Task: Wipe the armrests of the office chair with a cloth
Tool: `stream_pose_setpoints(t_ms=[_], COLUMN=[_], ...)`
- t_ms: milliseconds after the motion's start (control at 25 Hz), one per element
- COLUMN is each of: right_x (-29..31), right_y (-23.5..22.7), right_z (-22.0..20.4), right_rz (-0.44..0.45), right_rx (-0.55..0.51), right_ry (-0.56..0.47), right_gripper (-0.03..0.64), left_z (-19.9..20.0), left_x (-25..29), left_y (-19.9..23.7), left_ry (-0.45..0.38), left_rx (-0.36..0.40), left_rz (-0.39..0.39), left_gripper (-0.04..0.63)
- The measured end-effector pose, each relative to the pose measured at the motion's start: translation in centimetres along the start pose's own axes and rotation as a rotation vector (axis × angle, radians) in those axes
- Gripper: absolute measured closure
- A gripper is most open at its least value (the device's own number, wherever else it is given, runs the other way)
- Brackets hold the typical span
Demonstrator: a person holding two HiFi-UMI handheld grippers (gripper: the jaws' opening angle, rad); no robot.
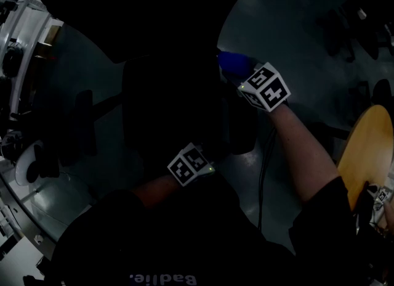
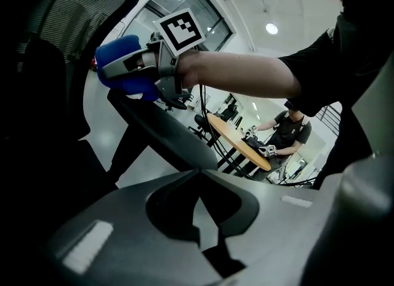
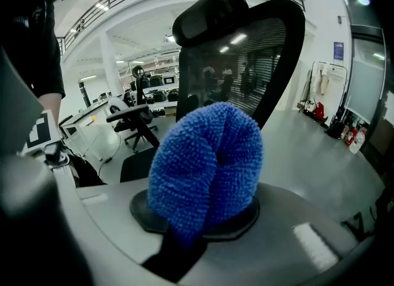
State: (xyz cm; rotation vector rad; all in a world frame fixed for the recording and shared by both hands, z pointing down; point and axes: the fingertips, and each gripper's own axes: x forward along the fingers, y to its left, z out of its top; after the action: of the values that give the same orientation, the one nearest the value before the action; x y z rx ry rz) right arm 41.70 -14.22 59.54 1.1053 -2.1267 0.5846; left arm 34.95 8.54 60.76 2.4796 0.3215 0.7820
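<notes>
**One cloth, at the first armrest**

The right gripper (image 2: 123, 66) is clamped on a bunched blue cloth (image 3: 206, 167), which bulges out ahead of its jaws. Just under it a dark armrest (image 2: 166, 134) slopes away. The cloth sits at the armrest's upper end, touching or a hair above; I can't tell which. Straight ahead of that gripper rises the mesh back of the chair (image 3: 246, 50).

The left gripper (image 2: 198, 229) hangs low beside the seat with its jaws together on nothing, looking up at the right one.

To my eye the wipe of this armrest is in hand. Next it calls for pressing the cloth down and drawing it along the pad. The other armrest (image 1: 80, 124), well off to the left gripper's left, would come after.
</notes>
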Motion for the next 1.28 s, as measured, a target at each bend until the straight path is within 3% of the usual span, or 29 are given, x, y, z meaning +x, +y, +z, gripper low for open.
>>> stream_pose_setpoints(t_ms=[240,600,1280], right_x=[-0.3,-1.4,-5.2], right_y=[2.7,10.1,18.6], right_z=[-0.4,-2.6,-6.8], right_rz=[0.028,0.172,0.255], right_rx=[-0.071,-0.273,-0.186], right_ry=[0.001,0.043,0.043], right_gripper=[0.528,0.528,0.529], left_z=[-0.1,-0.1,-0.3], left_x=[0.0,-0.2,-0.4], left_y=[0.1,0.3,0.6], left_ry=[-0.002,-0.026,-0.064], left_rx=[-0.001,-0.012,-0.023], left_rz=[0.006,0.023,0.039], left_gripper=[0.578,0.578,0.578])
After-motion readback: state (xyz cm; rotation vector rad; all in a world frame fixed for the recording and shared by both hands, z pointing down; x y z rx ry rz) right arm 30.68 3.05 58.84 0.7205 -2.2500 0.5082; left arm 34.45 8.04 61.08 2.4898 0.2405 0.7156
